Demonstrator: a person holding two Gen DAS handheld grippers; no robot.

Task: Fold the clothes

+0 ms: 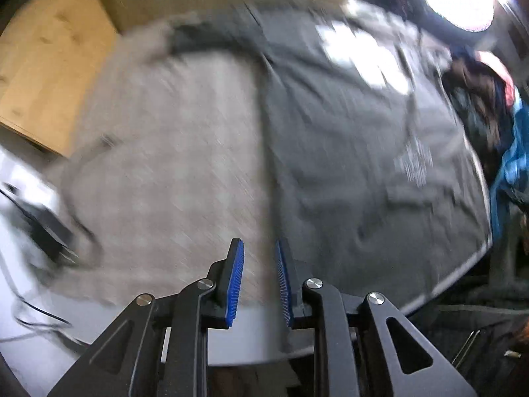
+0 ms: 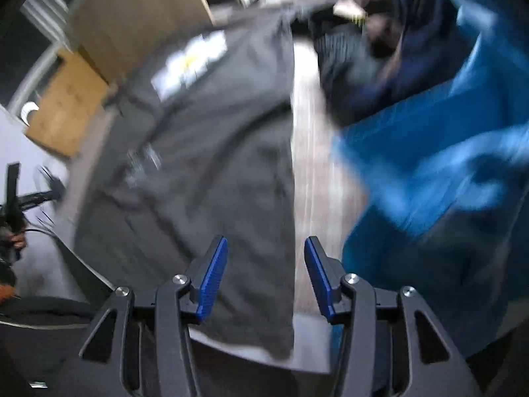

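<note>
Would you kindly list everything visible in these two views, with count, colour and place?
Garment: one, dark grey with white print, spread flat on the table.
Cloth: one, beige, under the garment.
Blue fabric: one, bright blue, right of the garment.
Clothes pile: several, dark and mixed, far right.
Table: one, white.
Cardboard box: one, brown, far left.
Left gripper: black, blue pads, jaws open.
Right gripper: same, jaws open.
</note>
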